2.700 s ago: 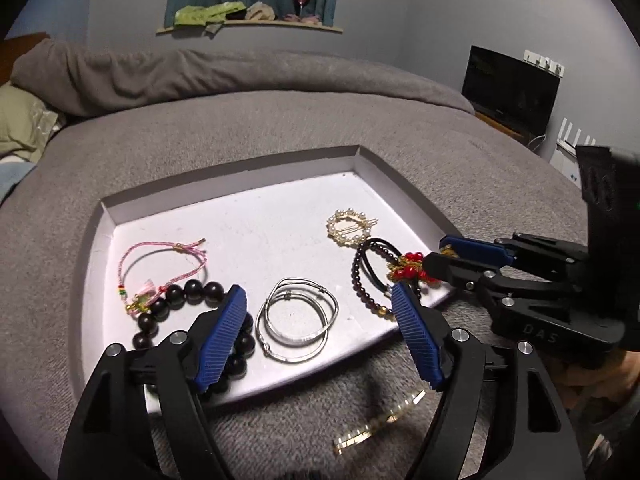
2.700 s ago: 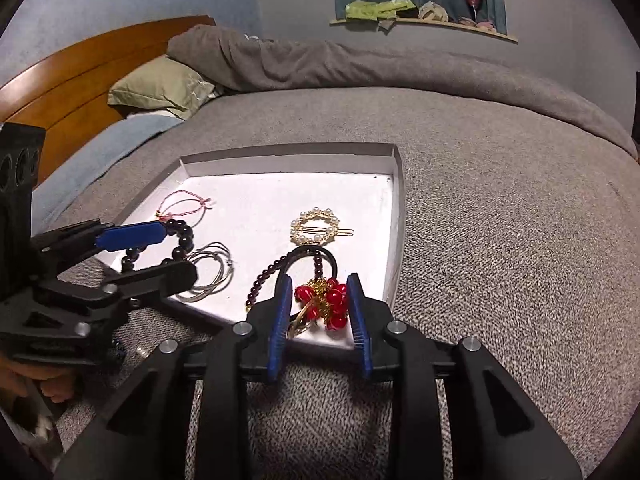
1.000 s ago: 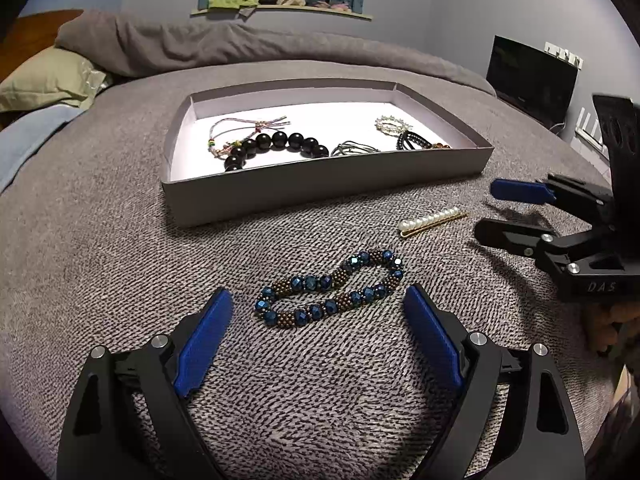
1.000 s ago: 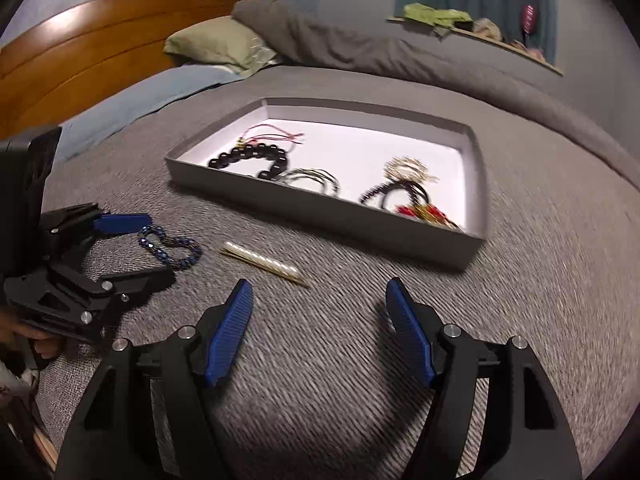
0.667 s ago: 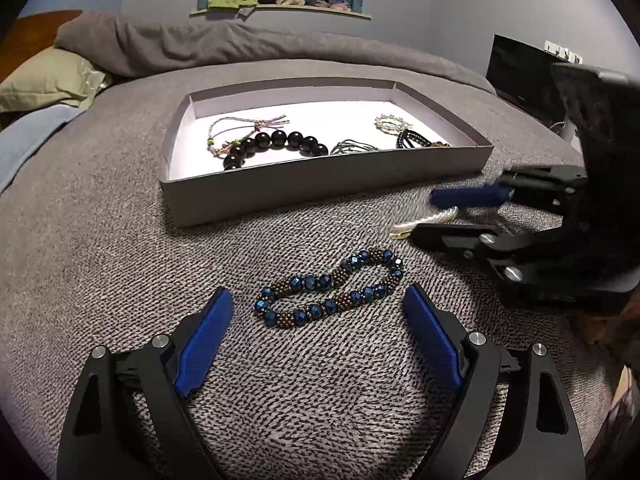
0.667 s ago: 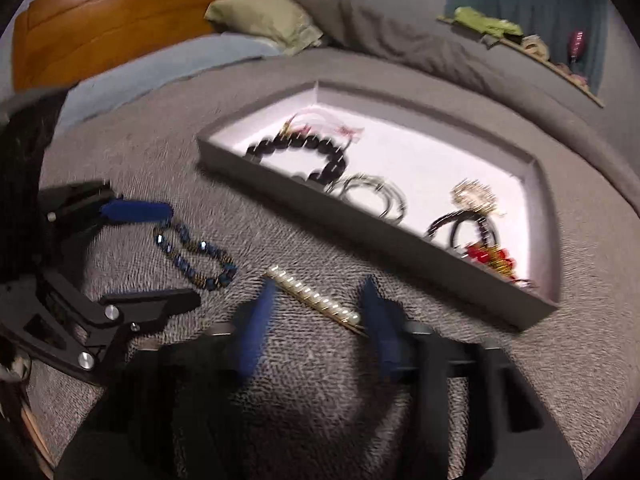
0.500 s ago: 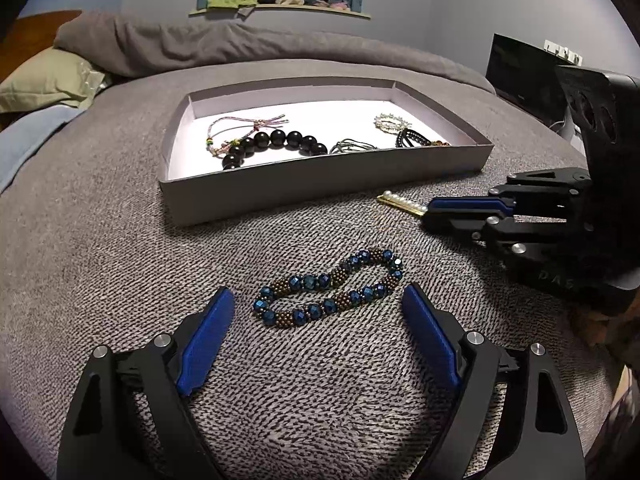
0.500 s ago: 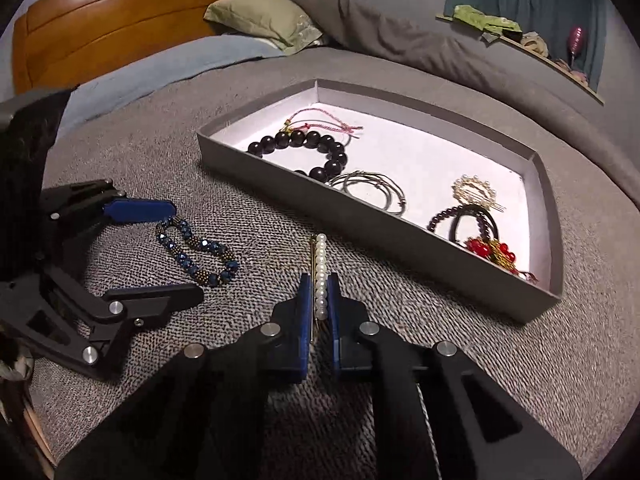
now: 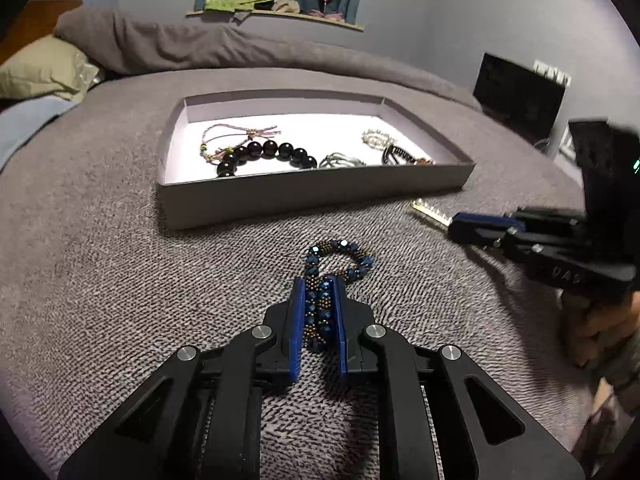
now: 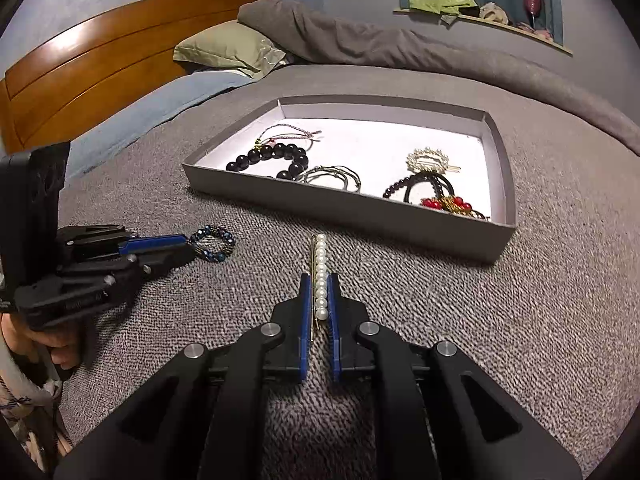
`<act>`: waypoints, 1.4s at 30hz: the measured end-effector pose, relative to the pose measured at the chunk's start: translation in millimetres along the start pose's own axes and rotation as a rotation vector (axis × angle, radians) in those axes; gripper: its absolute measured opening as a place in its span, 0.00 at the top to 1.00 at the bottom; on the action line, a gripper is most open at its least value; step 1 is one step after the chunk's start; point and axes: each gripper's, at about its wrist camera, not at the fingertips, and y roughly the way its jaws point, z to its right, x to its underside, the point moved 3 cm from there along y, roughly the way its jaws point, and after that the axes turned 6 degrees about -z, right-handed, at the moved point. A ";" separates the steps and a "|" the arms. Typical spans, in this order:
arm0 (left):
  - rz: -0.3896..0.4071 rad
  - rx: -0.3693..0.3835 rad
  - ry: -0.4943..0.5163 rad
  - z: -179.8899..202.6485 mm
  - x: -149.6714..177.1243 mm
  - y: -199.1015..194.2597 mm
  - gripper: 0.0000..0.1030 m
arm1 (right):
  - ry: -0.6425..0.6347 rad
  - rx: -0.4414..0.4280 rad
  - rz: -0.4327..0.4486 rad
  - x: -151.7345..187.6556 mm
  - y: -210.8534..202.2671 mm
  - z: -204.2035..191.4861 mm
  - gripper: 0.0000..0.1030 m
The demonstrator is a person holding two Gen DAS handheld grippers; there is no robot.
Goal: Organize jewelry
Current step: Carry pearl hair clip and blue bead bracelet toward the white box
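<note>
My left gripper (image 9: 317, 285) is shut on a blue beaded bracelet (image 9: 340, 256) lying on the grey bedspread; its loop sticks out past the fingertips. It also shows in the right wrist view (image 10: 212, 243). My right gripper (image 10: 319, 280) is shut on a pearl hair clip (image 10: 320, 264) that points toward the tray; the clip's tip shows in the left wrist view (image 9: 430, 211). The grey tray (image 9: 312, 196) (image 10: 360, 210) holds a black bead bracelet (image 10: 272, 157), a pink cord bracelet (image 9: 236, 138), silver bangles (image 10: 332, 176), a pearl ring clip (image 10: 428, 160) and a dark bracelet with red beads (image 10: 444, 196).
The tray sits on a bed with a grey cover. A wooden headboard (image 10: 92, 76) and a green pillow (image 10: 228, 54) lie at the left. A dark screen (image 9: 518, 96) stands at the right. A window ledge (image 10: 480, 20) carries clutter.
My left gripper has closed on the blue bracelet, which was lying between its open jaws. My right gripper stays shut on the pearl clip and holds it slightly higher.
</note>
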 end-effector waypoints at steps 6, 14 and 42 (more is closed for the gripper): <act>0.018 0.052 -0.026 -1.0 1.0 -8.3 0.87 | 0.031 0.001 0.011 3.4 -3.8 6.7 0.92; 0.027 0.044 0.000 6.1 1.0 -18.7 0.87 | 0.066 -0.004 0.037 3.5 -9.5 13.9 0.92; 0.134 0.063 0.034 20.5 -67.9 -35.0 0.88 | 0.057 0.015 0.104 -28.1 -28.2 20.2 0.92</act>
